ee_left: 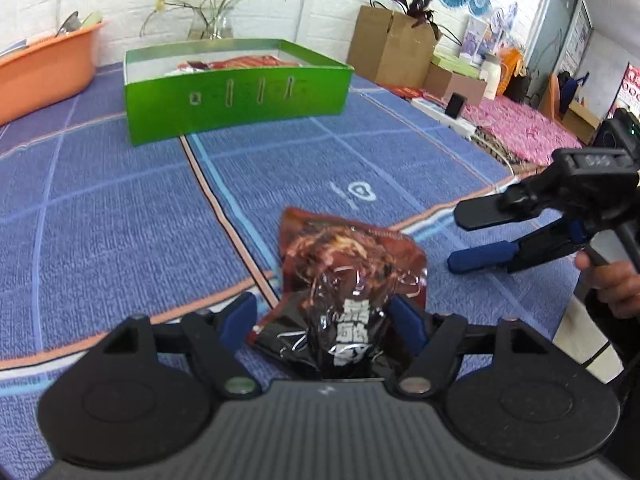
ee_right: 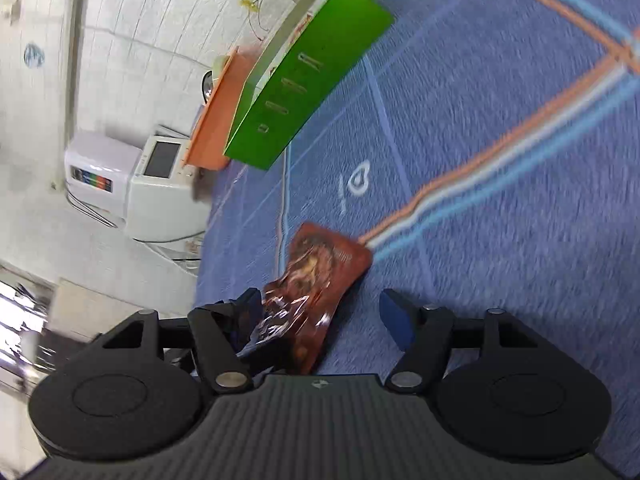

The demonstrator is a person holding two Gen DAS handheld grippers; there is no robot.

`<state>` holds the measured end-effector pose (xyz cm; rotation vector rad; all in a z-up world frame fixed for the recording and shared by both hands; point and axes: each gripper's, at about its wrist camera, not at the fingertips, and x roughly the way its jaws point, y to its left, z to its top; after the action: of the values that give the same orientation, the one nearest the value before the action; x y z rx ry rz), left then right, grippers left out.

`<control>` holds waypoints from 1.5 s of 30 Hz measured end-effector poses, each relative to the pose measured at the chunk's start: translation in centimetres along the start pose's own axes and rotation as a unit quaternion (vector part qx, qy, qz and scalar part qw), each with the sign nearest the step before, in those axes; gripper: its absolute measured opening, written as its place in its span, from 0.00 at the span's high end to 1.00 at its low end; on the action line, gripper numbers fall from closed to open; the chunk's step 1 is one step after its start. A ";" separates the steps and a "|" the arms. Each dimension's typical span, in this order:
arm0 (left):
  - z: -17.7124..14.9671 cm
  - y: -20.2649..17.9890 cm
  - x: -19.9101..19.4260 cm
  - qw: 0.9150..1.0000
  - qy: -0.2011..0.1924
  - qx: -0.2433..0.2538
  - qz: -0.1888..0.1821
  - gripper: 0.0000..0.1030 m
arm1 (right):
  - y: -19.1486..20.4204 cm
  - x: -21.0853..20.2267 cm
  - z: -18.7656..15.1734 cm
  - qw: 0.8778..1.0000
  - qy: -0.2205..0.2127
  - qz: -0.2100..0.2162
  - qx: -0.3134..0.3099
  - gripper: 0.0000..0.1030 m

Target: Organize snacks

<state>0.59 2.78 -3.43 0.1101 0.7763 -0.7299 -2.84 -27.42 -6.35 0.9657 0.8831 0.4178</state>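
— Where's the packet (ee_left: 348, 276) right now?

— On the blue mat (ee_left: 120, 208), its near end between the fingers of the left gripper (ee_left: 326, 320). The green box (ee_left: 236, 92) it's presumably bound for sits well apart at the far end of the mat, with other red wrappers already inside.

— Is the left gripper actually holding it?

— I'd say not. Its jaws stand spread, and the left pad (ee_left: 238, 318) is clear of the foil with mat showing in between. The right pad sits right at the packet's edge, maybe brushing it, but nothing is squeezed. The right gripper (ee_left: 474, 236) is off to the side, jaws wide apart with nothing between them; a hand (ee_left: 612, 280) is on its handle.

— How will the thing handle?

— Light and soft, I'd judge: a glossy foil pouch, puffed in the middle and crinkled. It looks slippery (lots of glare on the film), and the contents may crush if pinched hard.

— So where to grip?

— Across the near dark end, just behind the sealed edge, where the film is flatter. Close gently across the width; gripping the puffed middle risks it squirting out.
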 end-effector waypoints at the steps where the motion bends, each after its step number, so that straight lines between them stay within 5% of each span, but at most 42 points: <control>1: -0.1 -0.1 0.0 1.000 -0.001 0.011 -0.002 0.26 | 0.2 0.0 -0.2 1.000 0.001 0.003 -0.001 0.00; 5: -0.3 -0.2 0.0 0.999 0.003 0.039 -0.006 0.20 | 0.9 1.2 0.2 1.000 0.005 0.013 0.005 0.00; 9: -0.4 0.5 0.2 0.999 -0.015 0.010 -0.043 0.20 | 1.9 3.1 0.7 0.999 0.013 0.027 -0.022 0.00; 13: -0.6 -0.3 0.2 0.999 -0.028 0.003 -0.035 0.38 | 3.8 4.5 0.3 0.993 0.002 0.006 -0.119 0.02; 14: -0.7 -0.3 0.1 0.999 -0.032 -0.001 -0.028 0.42 | 4.3 4.8 0.1 0.988 -0.001 -0.006 -0.154 0.10; 16: -0.8 0.3 -0.2 0.999 -0.036 -0.026 -0.027 0.46 | 5.5 5.4 -0.1 0.976 -0.008 -0.054 -0.212 0.47; 21: -1.0 1.0 -0.9 0.996 -0.060 -0.054 -0.028 0.48 | 7.0 5.2 0.2 0.955 -0.013 -0.067 -0.288 0.54; 29: 1.2 2.0 -1.7 0.991 -0.106 -0.076 -0.020 0.48 | 10.7 5.5 1.2 0.916 -0.067 -0.062 -0.390 0.55; 45: 7.5 1.5 -0.2 0.985 -0.151 -0.022 0.084 0.48 | 10.7 6.2 6.4 0.918 -0.126 0.001 -0.375 0.55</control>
<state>5.95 1.43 1.92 0.0232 0.4854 -0.5531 6.64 -21.03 1.62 0.2956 0.4177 0.5630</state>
